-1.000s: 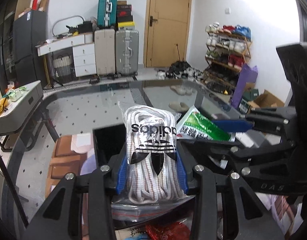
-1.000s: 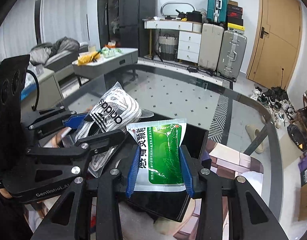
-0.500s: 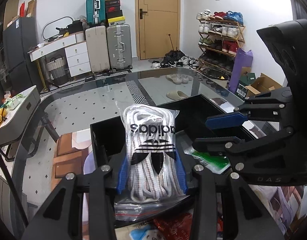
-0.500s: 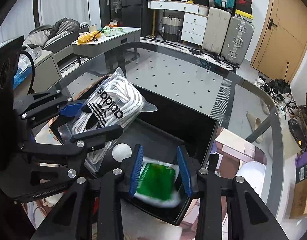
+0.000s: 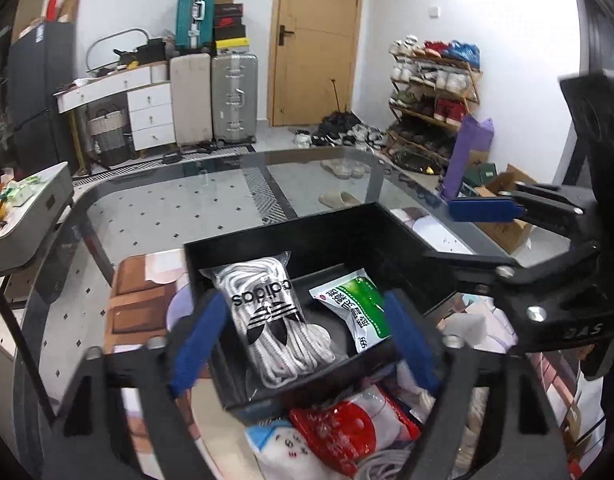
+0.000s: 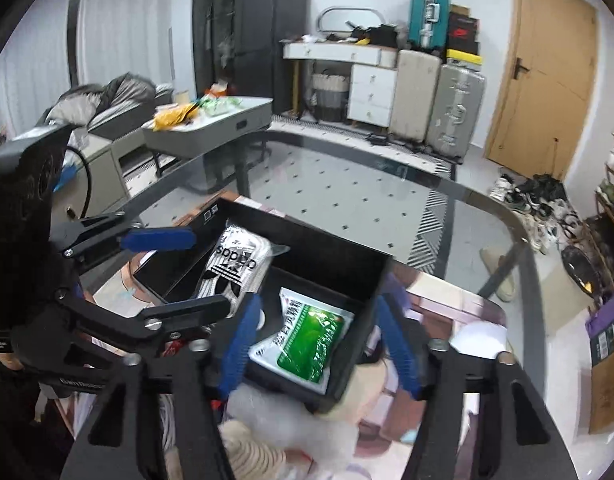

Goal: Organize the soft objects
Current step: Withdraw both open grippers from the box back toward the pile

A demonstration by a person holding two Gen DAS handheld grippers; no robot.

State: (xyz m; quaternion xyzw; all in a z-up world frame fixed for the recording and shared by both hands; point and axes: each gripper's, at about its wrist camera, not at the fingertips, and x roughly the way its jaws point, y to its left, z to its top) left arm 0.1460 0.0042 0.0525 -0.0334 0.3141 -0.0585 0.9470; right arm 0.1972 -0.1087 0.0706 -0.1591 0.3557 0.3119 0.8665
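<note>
Progress: 2 packs, adidas rope bag (image 5: 275, 316) and green pouch (image 5: 357, 306), lie in the black bin (image 5: 319, 240); left tool (image 5: 303, 332) and right tool (image 6: 321, 344) gape wide, holding nothing; a soft pile (image 5: 347, 432) remains on the counter (image 5: 167, 208).

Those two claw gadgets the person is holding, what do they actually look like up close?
Both are matte black frames of angular bars joined by silver screws. The left gripper and the right gripper each end in two fingers faced with bright blue pads. Grey lettering is printed on each frame, too blurred to read. A black cable loops beside the left one's body in the right wrist view.
</note>
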